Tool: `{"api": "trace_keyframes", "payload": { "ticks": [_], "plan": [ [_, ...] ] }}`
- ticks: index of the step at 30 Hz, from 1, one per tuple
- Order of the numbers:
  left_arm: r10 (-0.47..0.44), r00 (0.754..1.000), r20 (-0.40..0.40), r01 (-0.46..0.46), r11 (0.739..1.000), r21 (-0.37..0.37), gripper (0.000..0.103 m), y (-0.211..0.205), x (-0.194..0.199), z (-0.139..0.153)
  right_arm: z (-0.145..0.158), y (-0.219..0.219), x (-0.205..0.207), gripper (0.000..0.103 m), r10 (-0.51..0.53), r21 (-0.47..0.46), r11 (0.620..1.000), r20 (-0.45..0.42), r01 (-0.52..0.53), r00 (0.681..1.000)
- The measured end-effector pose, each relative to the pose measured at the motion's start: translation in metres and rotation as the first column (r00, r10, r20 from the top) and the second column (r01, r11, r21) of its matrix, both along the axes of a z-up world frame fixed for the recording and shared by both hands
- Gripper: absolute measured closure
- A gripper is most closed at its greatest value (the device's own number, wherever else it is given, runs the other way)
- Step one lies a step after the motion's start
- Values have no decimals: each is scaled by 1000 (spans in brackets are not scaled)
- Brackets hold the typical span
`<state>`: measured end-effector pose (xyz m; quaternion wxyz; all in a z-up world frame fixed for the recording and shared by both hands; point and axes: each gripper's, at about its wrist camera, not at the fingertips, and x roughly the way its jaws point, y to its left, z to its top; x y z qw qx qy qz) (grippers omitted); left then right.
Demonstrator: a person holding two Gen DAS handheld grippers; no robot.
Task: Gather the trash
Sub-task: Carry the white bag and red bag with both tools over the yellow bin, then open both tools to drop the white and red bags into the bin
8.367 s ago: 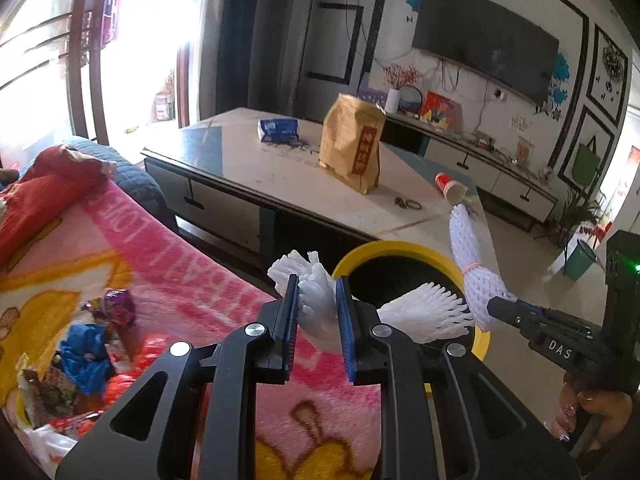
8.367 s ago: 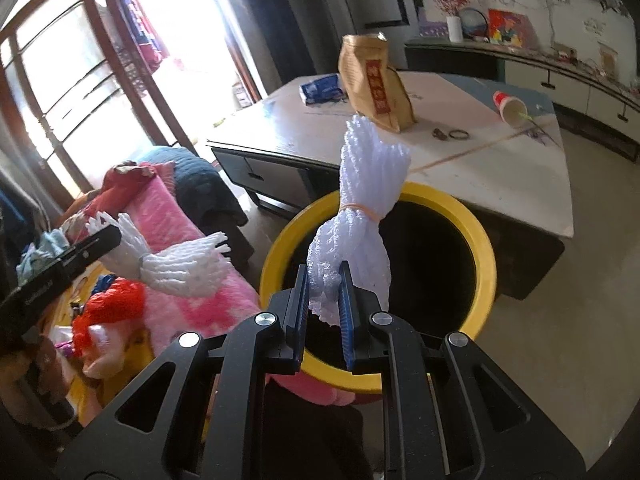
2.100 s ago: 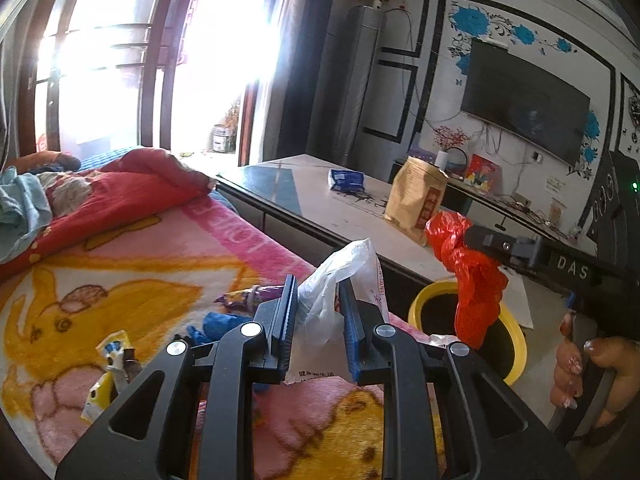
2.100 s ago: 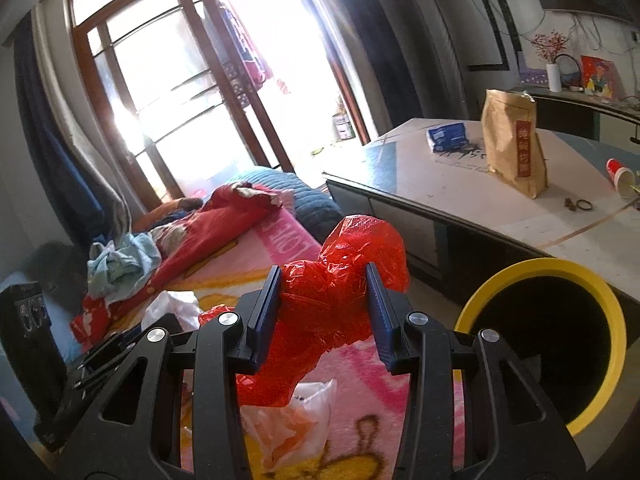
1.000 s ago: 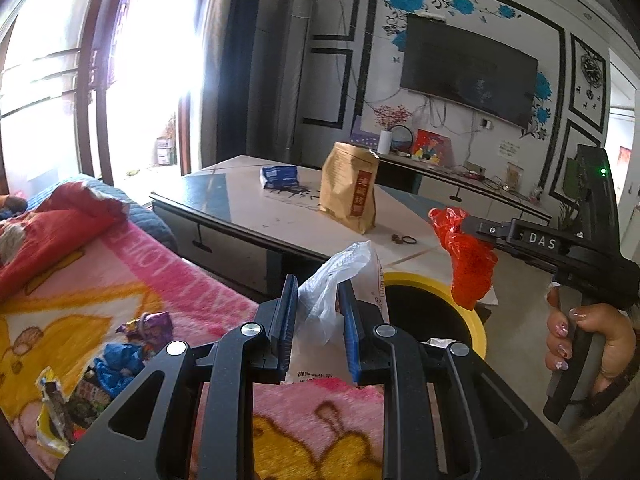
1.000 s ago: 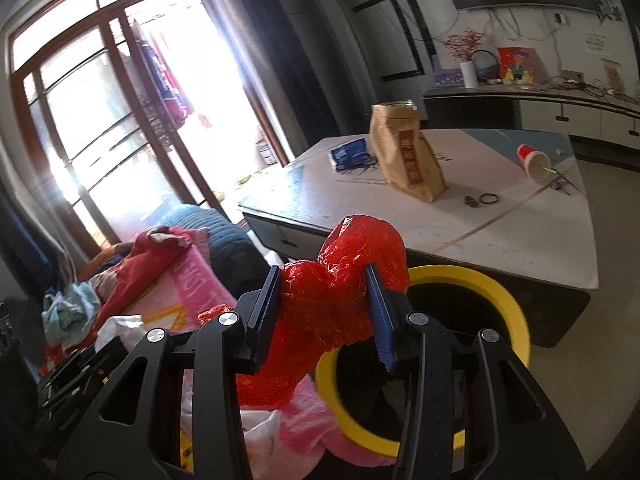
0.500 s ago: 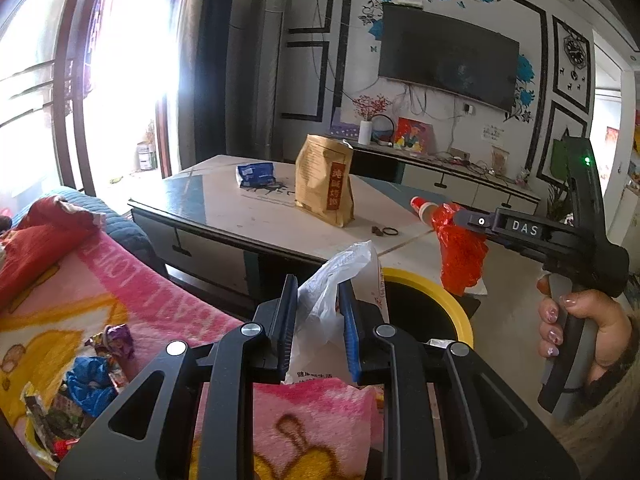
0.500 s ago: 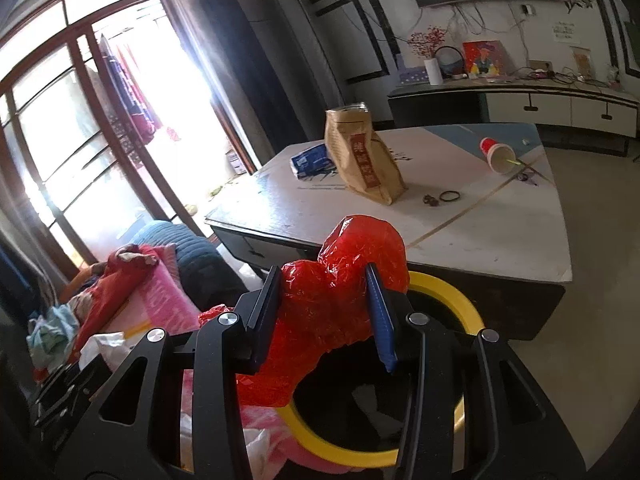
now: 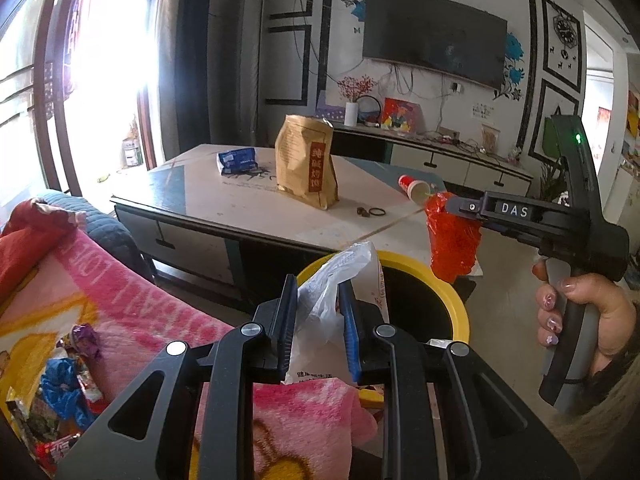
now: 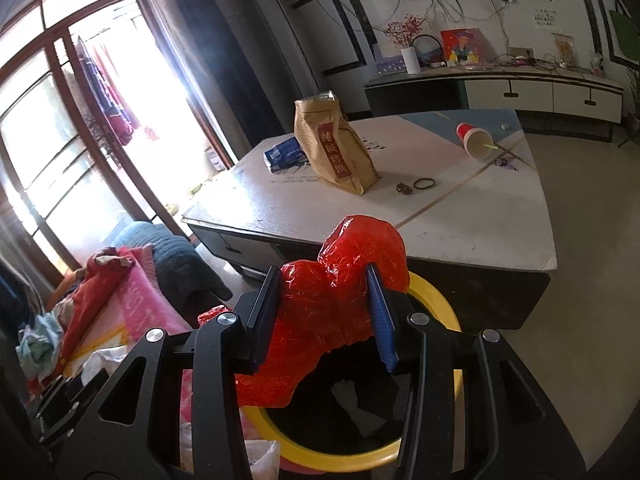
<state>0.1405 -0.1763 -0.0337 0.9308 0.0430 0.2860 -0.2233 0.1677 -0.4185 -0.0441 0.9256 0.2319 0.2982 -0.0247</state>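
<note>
My left gripper (image 9: 318,324) is shut on a crumpled white plastic bag (image 9: 340,280), held at the near rim of the yellow-rimmed black bin (image 9: 460,304). My right gripper (image 10: 326,316) is shut on a crumpled red plastic bag (image 10: 332,304), held above the bin (image 10: 436,296); white trash lies inside it. In the left wrist view the red bag (image 9: 452,240) hangs over the bin's far rim from the right gripper (image 9: 448,206). More wrappers (image 9: 60,384) lie on the pink blanket (image 9: 132,304) at lower left.
A low table (image 9: 248,204) stands behind the bin with a brown paper bag (image 9: 306,168), a blue packet (image 9: 236,160), a tipped red cup (image 9: 414,188) and small rings. Clothes are piled on the sofa (image 10: 92,280) at left. A TV cabinet (image 10: 520,96) lines the far wall.
Both grippers have moved from over the blanket toward the bin, each still holding its bag. The red bag now hangs over the bin. Earlier, white foam nets were held there.
</note>
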Motion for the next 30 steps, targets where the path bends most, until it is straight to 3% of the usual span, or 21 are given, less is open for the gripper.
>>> {"api": "trace_keyframes", "payload": {
  "ticks": [16,21,22,23,25,27,29,30],
  "plan": [
    [-3,996,-88,5,1000,21,83,-22,24,-28,-25,-4,12,66,1,35,999,-71,1,997],
    [-2,991,-135,4,1000,14,78,-27,35,-31,-30,-4,15,57,16,63,998,-85,-11,996],
    [-1,989,-147,2,1000,8,68,-27,36,-31,-32,-3,16,53,14,58,998,-93,-9,996],
    [10,989,-146,-9,1000,5,49,-26,37,-31,-33,-3,16,52,9,55,998,-95,-4,995],
    [28,990,-135,-29,1000,-8,34,-21,36,-29,-34,-3,16,46,7,58,998,-99,-1,995],
    [30,989,-147,-35,999,-32,31,-16,37,-28,-34,-3,15,44,0,55,998,-99,5,995],
    [46,989,-140,-53,998,-45,15,-11,36,-25,-34,-1,14,42,4,46,999,-101,1,995],
    [54,989,-137,-61,997,-49,13,-9,35,-24,-34,-1,14,38,2,46,999,-101,3,995]
  ]
}}
